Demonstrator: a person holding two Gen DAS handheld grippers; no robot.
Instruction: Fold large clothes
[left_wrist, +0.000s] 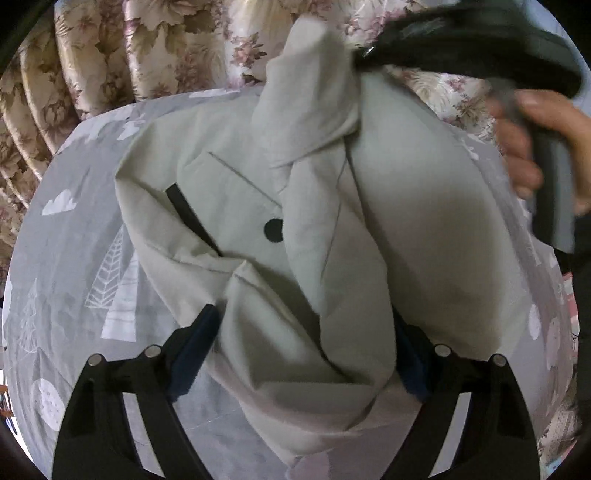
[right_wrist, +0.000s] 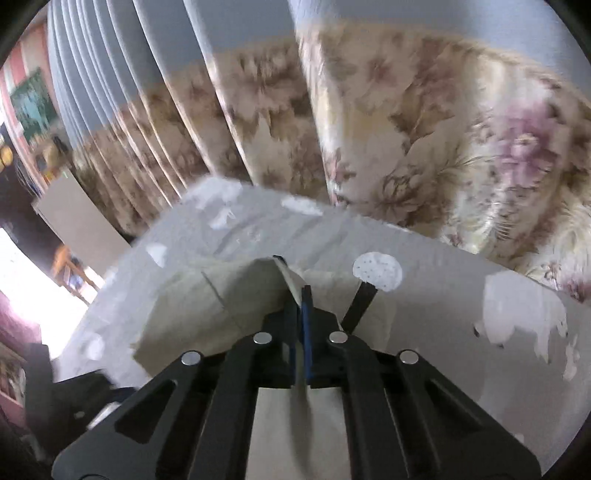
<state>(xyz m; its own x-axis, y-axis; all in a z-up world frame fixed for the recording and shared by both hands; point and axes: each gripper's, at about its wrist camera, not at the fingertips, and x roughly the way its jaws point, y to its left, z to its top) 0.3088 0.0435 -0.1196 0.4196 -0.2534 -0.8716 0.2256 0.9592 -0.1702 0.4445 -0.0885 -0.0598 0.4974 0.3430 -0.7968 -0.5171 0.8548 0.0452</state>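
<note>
Garment (left_wrist: 424, 236), pale grey-green, one item: lies rumpled on our grey bedsheet (left_wrist: 70, 258) printed with white trees and clouds, long axis running away from the left wrist camera toward the flowered curtain (left_wrist: 110, 74). Nearest, our left gripper (left_wrist: 306, 354) stands with jaws apart, a fold of cloth lying between them. Farther off, our right gripper (left_wrist: 364, 55) is clamped on a raised tip of the fabric; only this view shows the hand (left_wrist: 532, 147) gripping its handle and the garment's black button (left_wrist: 274, 230). Right wrist view alone shows its jaws pressed together on the cloth edge, and a shelf at far left.
</note>
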